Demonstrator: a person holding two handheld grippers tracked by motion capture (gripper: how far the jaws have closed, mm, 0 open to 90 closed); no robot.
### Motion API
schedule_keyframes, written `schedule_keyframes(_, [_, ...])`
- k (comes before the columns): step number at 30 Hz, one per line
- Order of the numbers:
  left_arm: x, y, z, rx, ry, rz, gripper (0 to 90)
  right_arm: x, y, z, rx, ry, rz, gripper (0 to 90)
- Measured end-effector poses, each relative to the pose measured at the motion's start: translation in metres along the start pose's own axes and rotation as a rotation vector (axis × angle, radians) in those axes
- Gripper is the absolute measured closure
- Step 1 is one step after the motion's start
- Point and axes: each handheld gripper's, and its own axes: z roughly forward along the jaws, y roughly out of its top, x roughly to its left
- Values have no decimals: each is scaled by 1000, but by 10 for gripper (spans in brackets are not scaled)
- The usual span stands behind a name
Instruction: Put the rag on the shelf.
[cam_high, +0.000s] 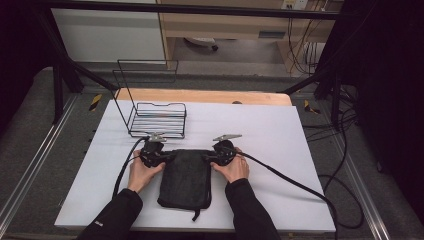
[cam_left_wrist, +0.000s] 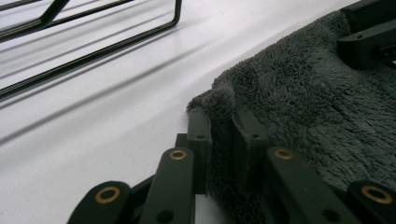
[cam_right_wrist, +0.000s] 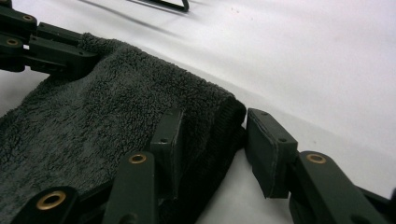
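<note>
The work in hand is the handling of a dark grey towel (cam_high: 184, 178), which lies folded into a compact rectangle on the white table (cam_high: 280, 150). All positions below are given relative to this towel.

**Towel.** It rests flat on the table, between the person's two hands, with a short strap or loop trailing from its near edge. A black wire rack (cam_high: 157, 119) stands beyond its far left corner, apart from it and with nothing on it.

**Left gripper** (cam_left_wrist: 225, 130). It sits at the towel's far left corner. In the left gripper view its jaws are drawn close together with a raised fold of pile pinched between them: it is clamped on the towel.

**Right gripper** (cam_right_wrist: 212, 140). It sits at the towel's far right corner. In the right gripper view one jaw lies on top of the pile and the other stands just outside the folded edge, with a gap on that side. The jaws are apart and straddle the corner without gripping it.

**Progress.** Folding appears complete or nearly so. One corner is secured; the other is not yet gripped. Judged from this layout, the remaining steps are to close the right jaws on the corner, then lift the towel, probably toward the rack.
</note>
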Motion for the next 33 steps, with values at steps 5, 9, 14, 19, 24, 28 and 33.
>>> schedule_keyframes(5, [0,0,0,1,-4,-4,781,3,-2,-1,-1,-18,3,598])
schedule_keyframes(9, [0,0,0,1,-1,-7,780,5,-4,-1,-10,-11,23,660])
schedule_keyframes(14, [1,0,0,-1,-10,-19,781,5,-4,1,-13,8,55,751])
schedule_keyframes(19, [3,0,-1,-6,-18,-28,790,5,-2,-1,-8,18,78,811])
schedule_keyframes(24, [7,-1,-3,-16,-45,-64,808,3,-1,-3,-5,35,81,826])
schedule_keyframes(28, [8,1,-10,-42,-52,-64,813,3,-1,-8,-35,50,77,829])
schedule_keyframes(33, [4,2,-21,-79,-49,-50,814,8,1,-20,-80,71,66,831])
